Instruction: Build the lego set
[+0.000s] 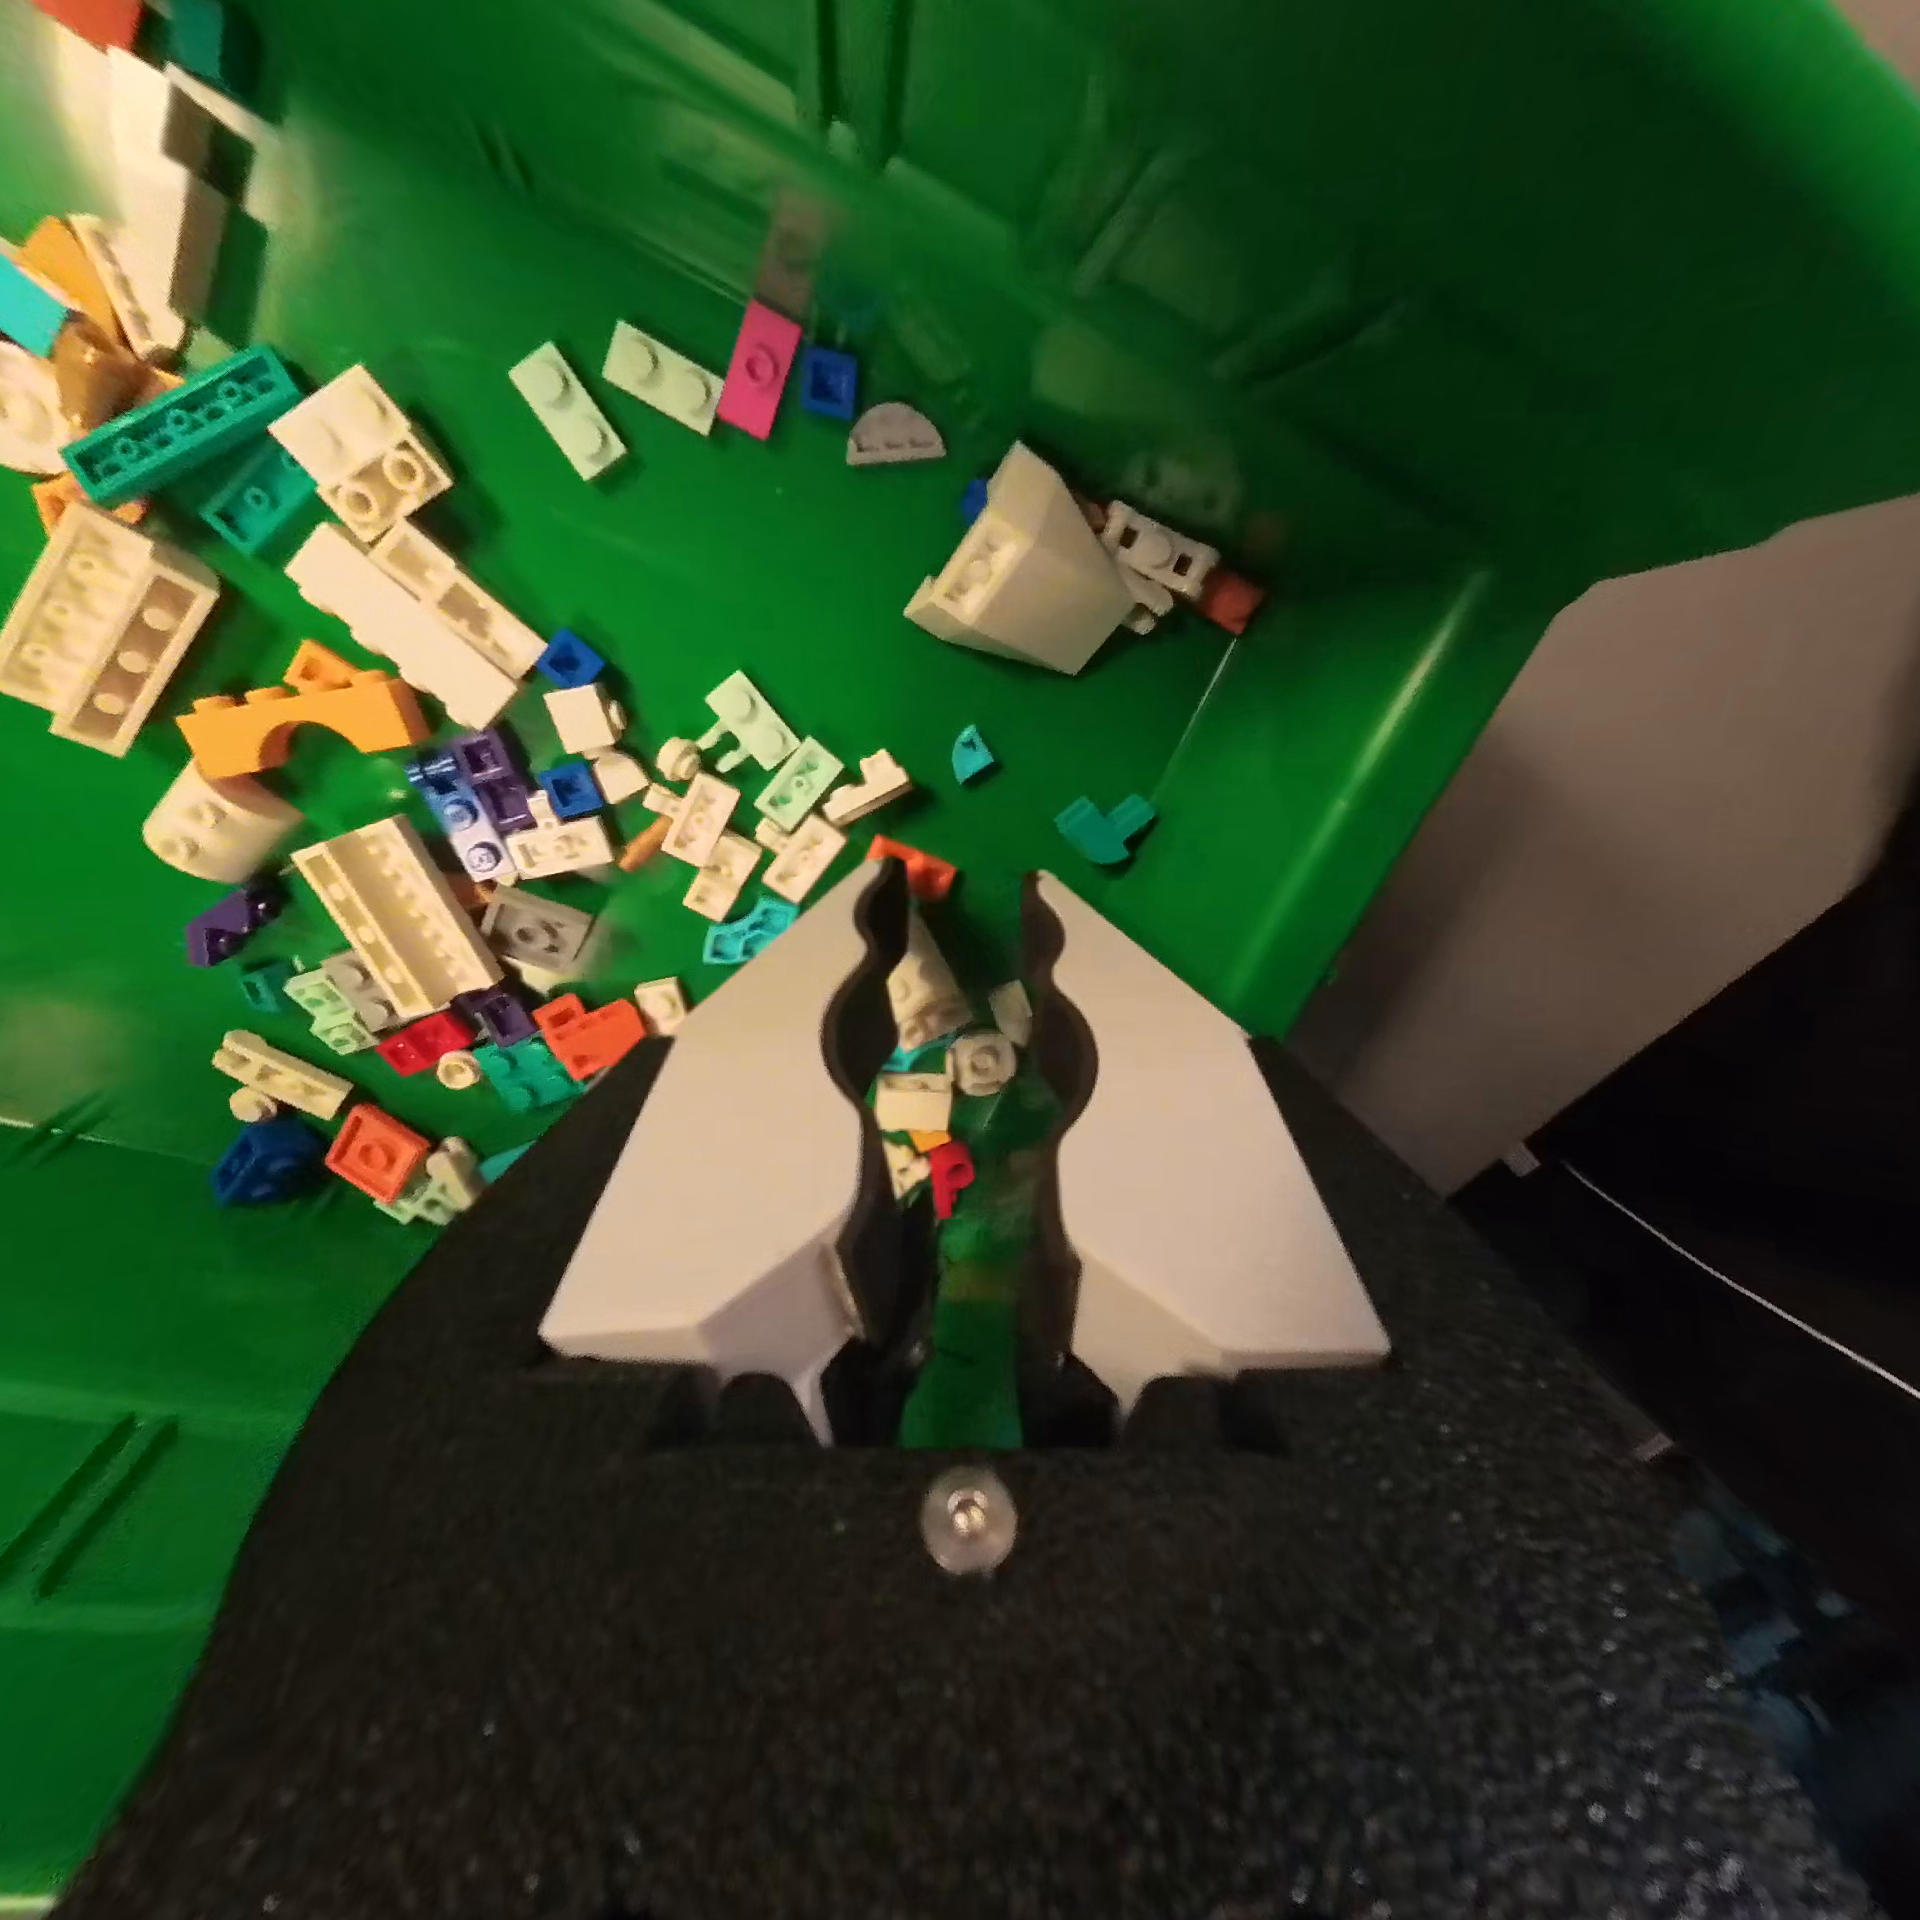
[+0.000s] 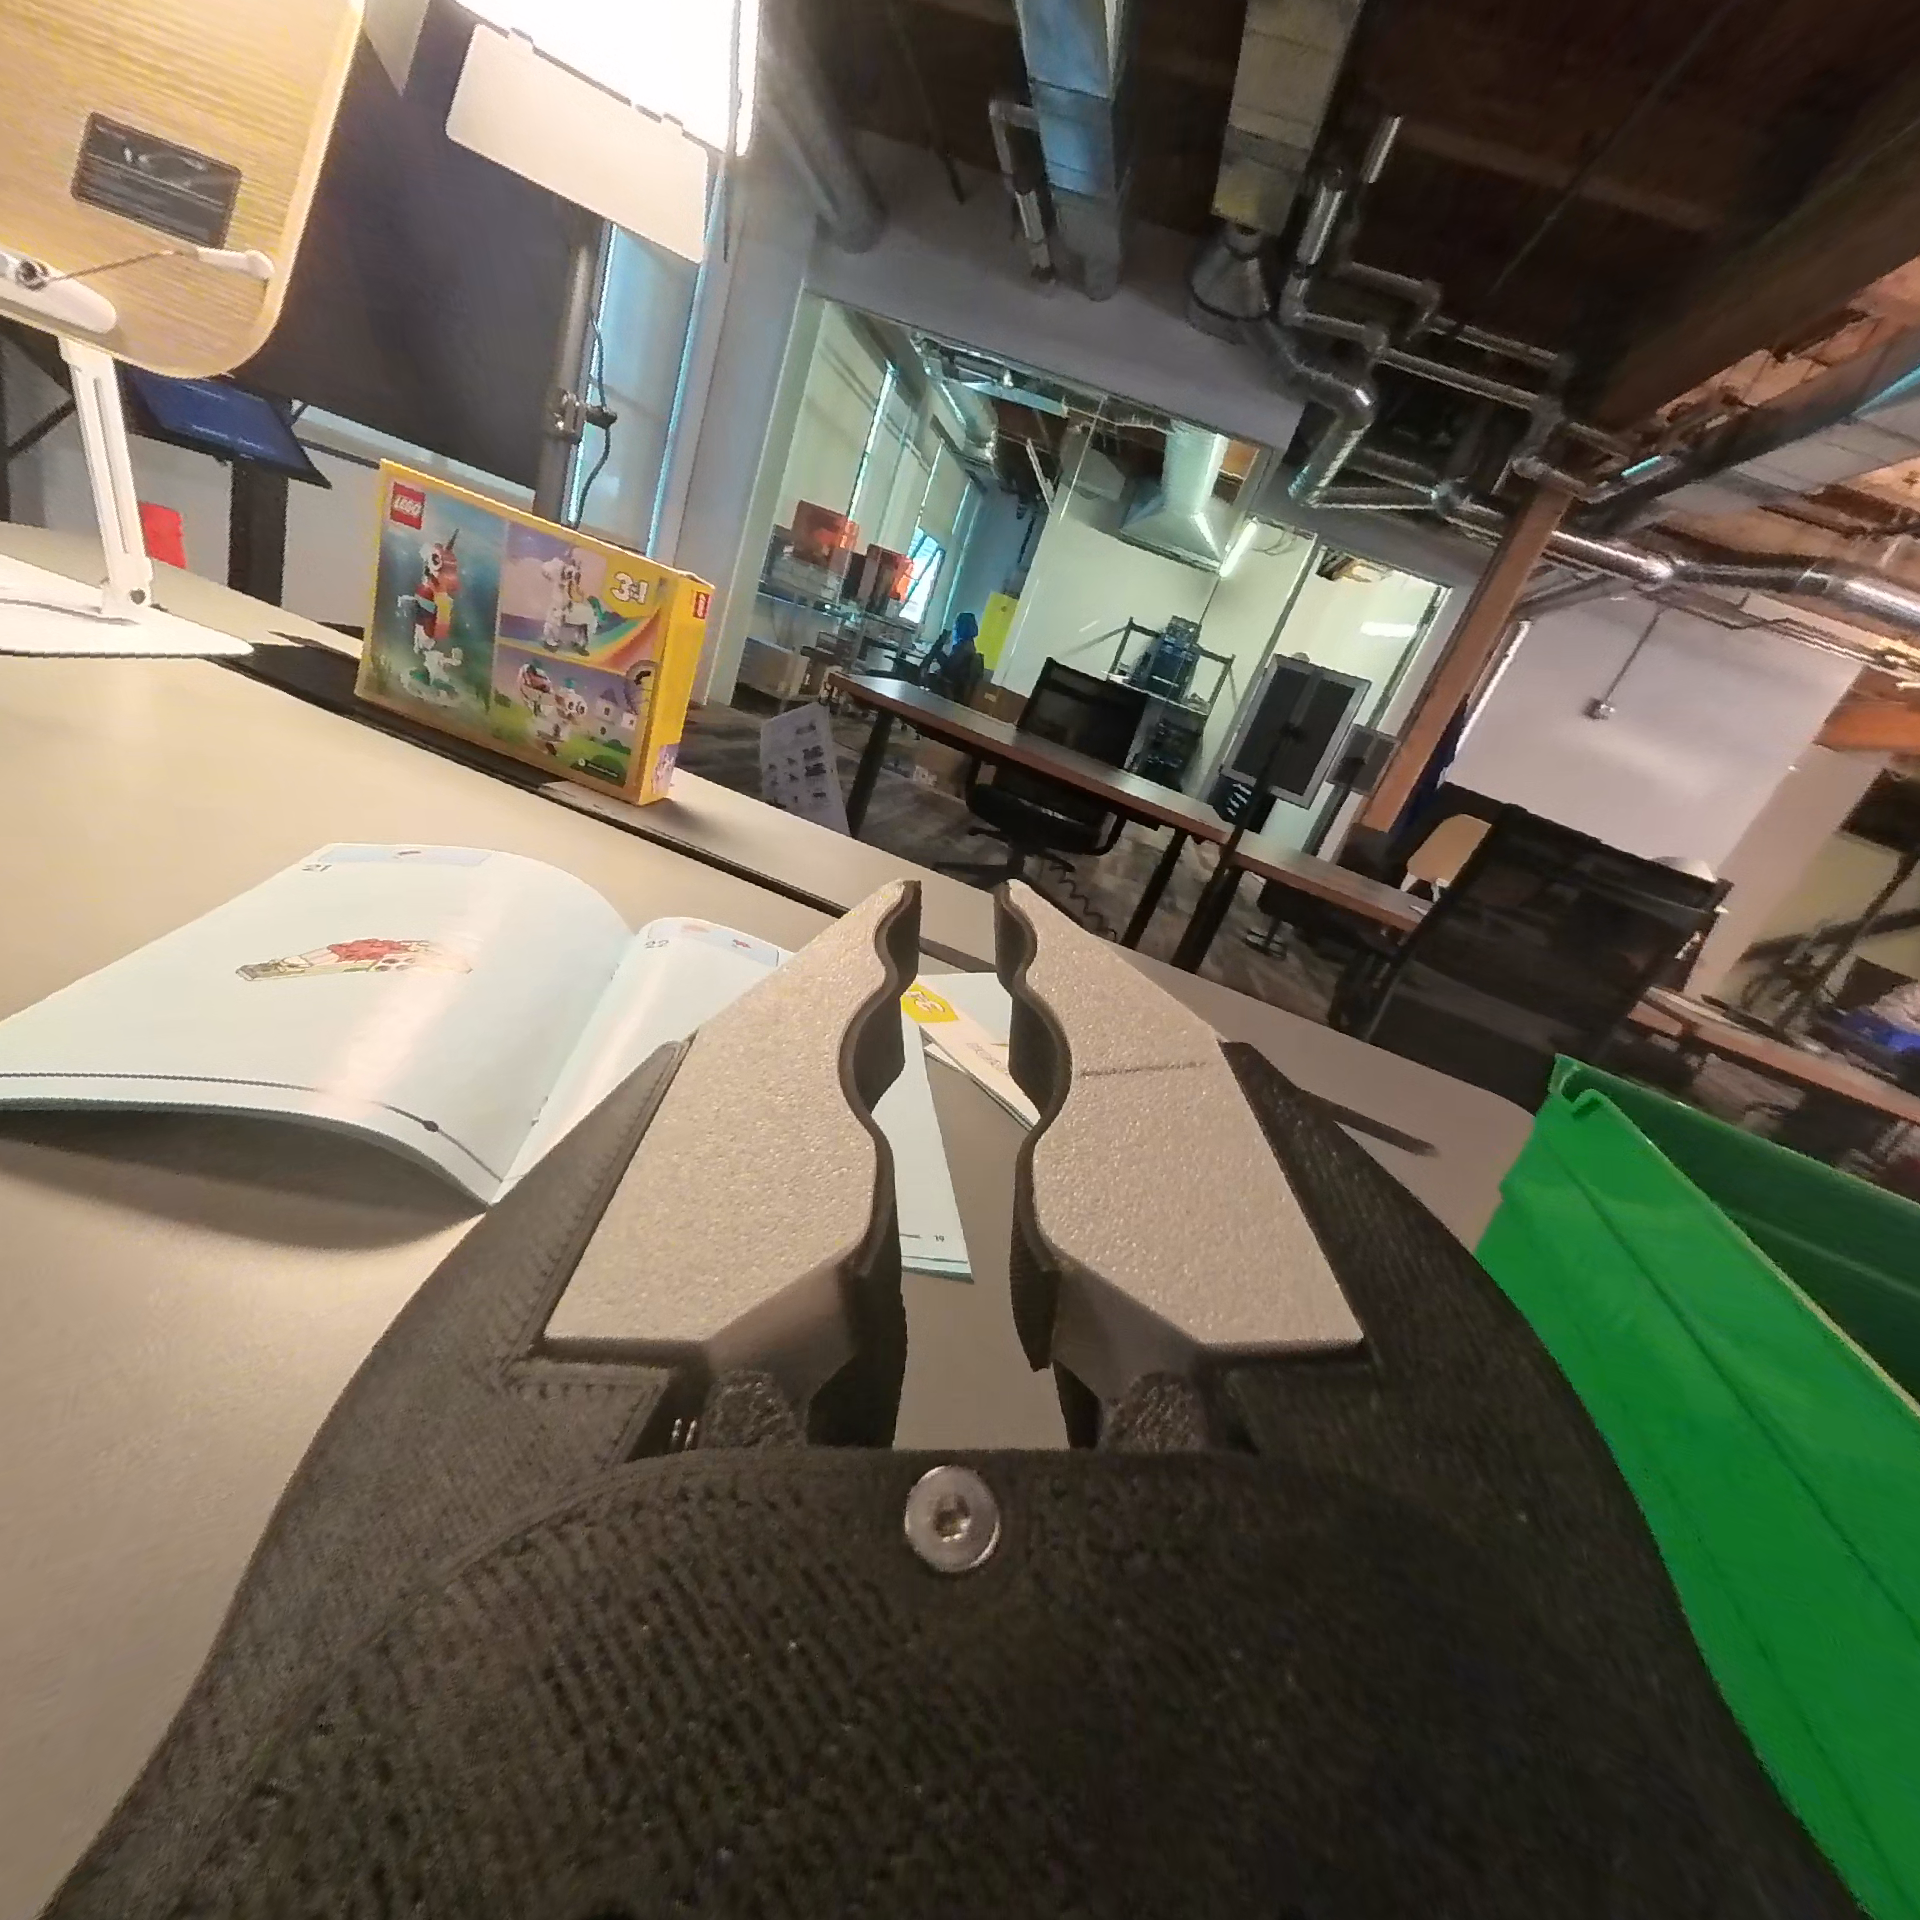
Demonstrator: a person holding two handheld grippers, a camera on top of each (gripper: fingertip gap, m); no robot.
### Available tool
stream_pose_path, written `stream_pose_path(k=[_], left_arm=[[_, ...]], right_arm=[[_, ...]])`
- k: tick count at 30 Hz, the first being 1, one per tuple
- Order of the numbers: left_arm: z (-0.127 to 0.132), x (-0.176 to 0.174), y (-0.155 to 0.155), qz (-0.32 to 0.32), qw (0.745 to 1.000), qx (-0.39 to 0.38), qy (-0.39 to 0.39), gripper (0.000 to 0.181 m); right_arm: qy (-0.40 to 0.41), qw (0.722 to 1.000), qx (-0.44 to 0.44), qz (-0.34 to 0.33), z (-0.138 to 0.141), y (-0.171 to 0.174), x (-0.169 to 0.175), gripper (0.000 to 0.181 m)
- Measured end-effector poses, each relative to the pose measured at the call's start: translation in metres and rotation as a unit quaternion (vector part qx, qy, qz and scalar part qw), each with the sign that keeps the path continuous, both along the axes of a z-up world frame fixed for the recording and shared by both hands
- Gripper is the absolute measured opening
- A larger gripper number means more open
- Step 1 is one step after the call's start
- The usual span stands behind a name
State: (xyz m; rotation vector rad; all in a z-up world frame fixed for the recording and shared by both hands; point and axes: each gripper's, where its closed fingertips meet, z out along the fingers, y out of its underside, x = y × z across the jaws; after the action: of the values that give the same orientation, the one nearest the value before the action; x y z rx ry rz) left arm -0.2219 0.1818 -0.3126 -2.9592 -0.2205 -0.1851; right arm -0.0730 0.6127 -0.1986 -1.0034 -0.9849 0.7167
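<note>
Down inside the green bin (image 1: 1195,260), the left gripper (image 1: 961,883) hangs over a scatter of loose lego pieces (image 1: 499,831), its jaws apart with nothing between them. Through the gap, small white, teal, orange and red bits lie on the bin floor beneath the fingers. Just beyond the left fingertip sits a small orange-red brick (image 1: 914,862), close to the tip; whether it touches is not clear. Ahead and slightly right of the tips, a large white sloped piece (image 1: 1039,561) rests against the bin's corner, with a small white clip piece (image 1: 1158,545) and a coral bit behind it. Further ahead lie a pink plate (image 1: 764,369), two pale mint plates (image 1: 566,410) and a grey half-round tile (image 1: 896,434). To the left of the fingers the pile thickens: an orange arch (image 1: 301,717), a long white brick (image 1: 400,920), a purple cluster (image 1: 483,779), a teal long brick (image 1: 177,431).

Meanwhile the right gripper (image 2: 956,899) rests low over the grey table (image 2: 156,748), jaws apart and empty. An open instruction booklet (image 2: 343,1008) lies ahead and to its left, its pages passing under the gap between the fingers. Farther ahead on the left stands the yellow lego box (image 2: 530,634). The bin's green wall rises just to the right of this gripper.
</note>
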Motion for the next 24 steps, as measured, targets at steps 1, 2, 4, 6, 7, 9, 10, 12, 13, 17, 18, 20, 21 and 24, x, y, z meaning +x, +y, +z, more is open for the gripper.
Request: stream_pose_path(k=[1,2,4,6,7,9,10,12,13,17,18,20,21,24], left_arm=[[-0.001,0.000,0.000,-0.003,1.000,-0.001,0.010,0.021],[-0.002,-0.002,0.000,-0.009,1.000,-0.002,0.023,0.024],[-0.004,-0.007,0.000,-0.015,0.999,-0.003,0.044,0.027],[-0.005,-0.007,0.000,-0.017,0.999,-0.002,0.044,0.028],[-0.006,-0.008,-0.001,-0.016,0.999,-0.005,0.043,0.028],[-0.007,-0.009,-0.003,-0.021,0.999,-0.008,0.047,0.022],[-0.007,-0.010,-0.003,-0.023,0.999,-0.010,0.048,0.019],[-0.008,-0.009,-0.004,-0.028,0.998,-0.010,0.048,0.015],[-0.008,-0.009,-0.004,-0.032,0.998,-0.009,0.050,0.015],[-0.004,-0.012,-0.003,-0.033,0.996,0.005,0.077,0.015],[0.001,-0.019,-0.007,-0.023,0.995,0.004,0.100,0.015],[0.021,-0.034,-0.012,0.012,0.988,0.018,0.154,0.014],[0.034,-0.038,-0.012,0.035,0.984,0.038,0.173,0.014],[0.082,-0.041,0.003,0.082,0.962,0.113,0.234,0.014]], right_arm=[[0.001,1.000,-0.001,0.001,0.000,0.000,0.000,0.012],[0.001,1.000,-0.001,0.001,0.000,0.000,0.000,0.012],[0.004,1.000,-0.004,0.003,0.001,0.000,0.001,0.012],[0.008,1.000,-0.010,0.005,0.001,0.001,0.001,0.012],[0.010,1.000,-0.013,0.005,0.002,0.001,0.002,0.012],[0.014,1.000,-0.019,0.005,0.002,0.003,0.003,0.012],[0.016,1.000,-0.022,0.006,0.003,0.004,0.003,0.012],[0.021,0.999,-0.029,0.006,0.003,0.005,0.005,0.012],[0.023,0.999,-0.032,0.007,0.004,0.006,0.005,0.012],[0.029,0.999,-0.039,0.010,0.005,0.007,0.006,0.012],[0.030,0.999,-0.041,0.011,0.005,0.007,0.006,0.012],[0.032,0.998,-0.043,0.016,0.005,0.006,0.006,0.012],[0.034,0.998,-0.046,0.021,0.005,0.005,0.006,0.012],[0.040,0.997,-0.058,0.034,0.006,0.003,0.006,0.012]])
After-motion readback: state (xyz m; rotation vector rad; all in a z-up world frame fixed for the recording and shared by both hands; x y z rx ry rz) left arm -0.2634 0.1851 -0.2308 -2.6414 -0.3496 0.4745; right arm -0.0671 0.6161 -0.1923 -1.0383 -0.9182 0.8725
